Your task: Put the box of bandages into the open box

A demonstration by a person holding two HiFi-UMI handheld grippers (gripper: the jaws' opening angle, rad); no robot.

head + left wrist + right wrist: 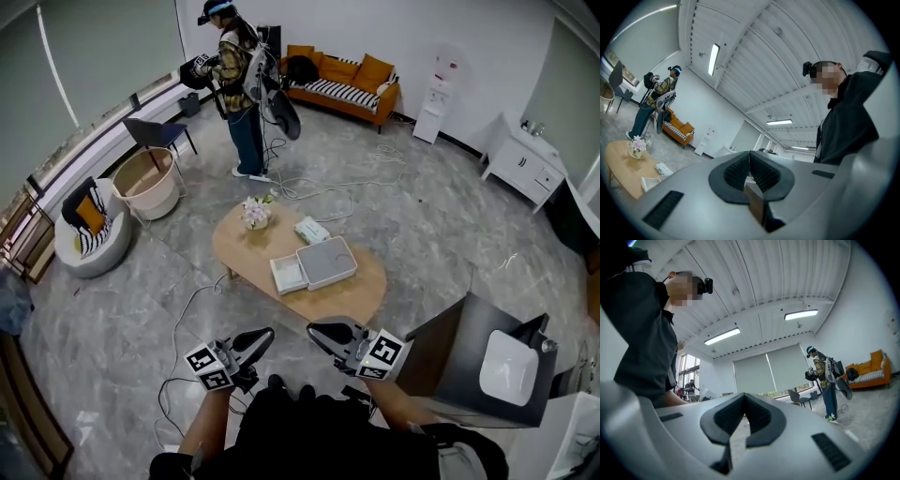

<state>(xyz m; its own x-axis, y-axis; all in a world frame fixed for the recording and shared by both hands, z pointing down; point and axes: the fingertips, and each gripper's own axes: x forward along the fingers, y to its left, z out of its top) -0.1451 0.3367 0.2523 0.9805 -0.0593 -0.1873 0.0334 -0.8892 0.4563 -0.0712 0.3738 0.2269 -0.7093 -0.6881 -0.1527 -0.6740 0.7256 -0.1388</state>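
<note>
One table (pixel 361 286), one bouquet (pixel 255 213), one open box (pixel 289 275), one bandage box (pixel 311 230).

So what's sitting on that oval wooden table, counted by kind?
Bunch of flowers: 1
Box of bandages: 1
Open box, lid folded back: 1
Total: 3
</note>
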